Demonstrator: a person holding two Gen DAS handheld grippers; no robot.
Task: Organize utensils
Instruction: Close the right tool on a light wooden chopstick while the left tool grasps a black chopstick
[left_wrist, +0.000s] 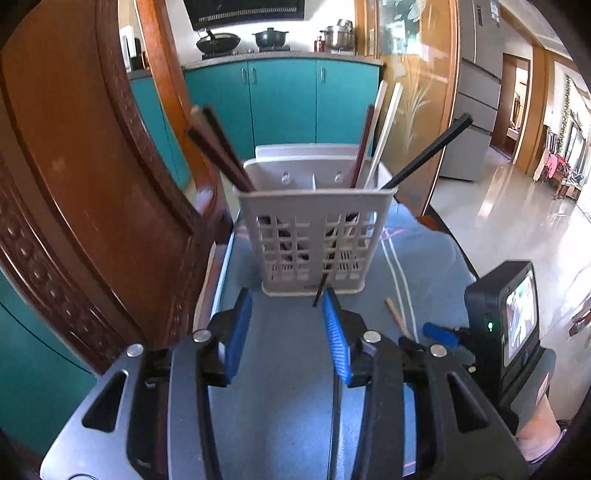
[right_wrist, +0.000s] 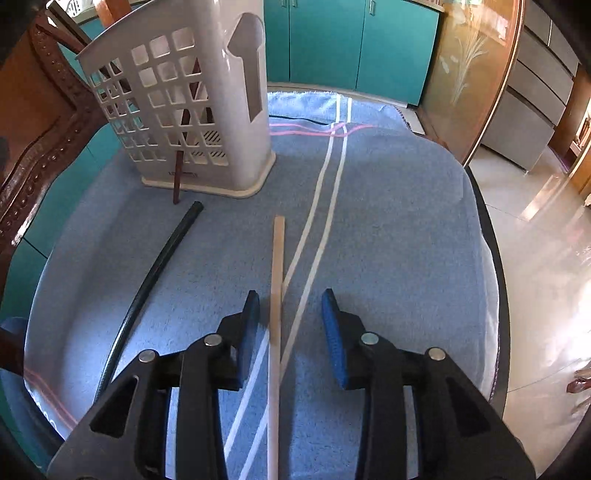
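A grey slotted utensil holder (left_wrist: 314, 229) (right_wrist: 184, 110) stands on a blue towel (right_wrist: 388, 229) and holds several chopsticks: dark brown, white and black. One dark brown chopstick (right_wrist: 178, 173) pokes out through its front slots onto the towel. A tan chopstick (right_wrist: 277, 295) lies on the towel between the fingers of my open right gripper (right_wrist: 291, 325), near the left finger. A black chopstick (right_wrist: 147, 280) lies loose to its left. My left gripper (left_wrist: 288, 332) is open and empty, just in front of the holder.
A carved wooden chair back (left_wrist: 92, 206) stands close on the left. The towel covers a small table (right_wrist: 496, 266) whose edge drops off to a tiled floor (left_wrist: 517, 206) on the right. Teal cabinets (left_wrist: 284, 103) stand behind. My right gripper's body (left_wrist: 509, 325) shows at right.
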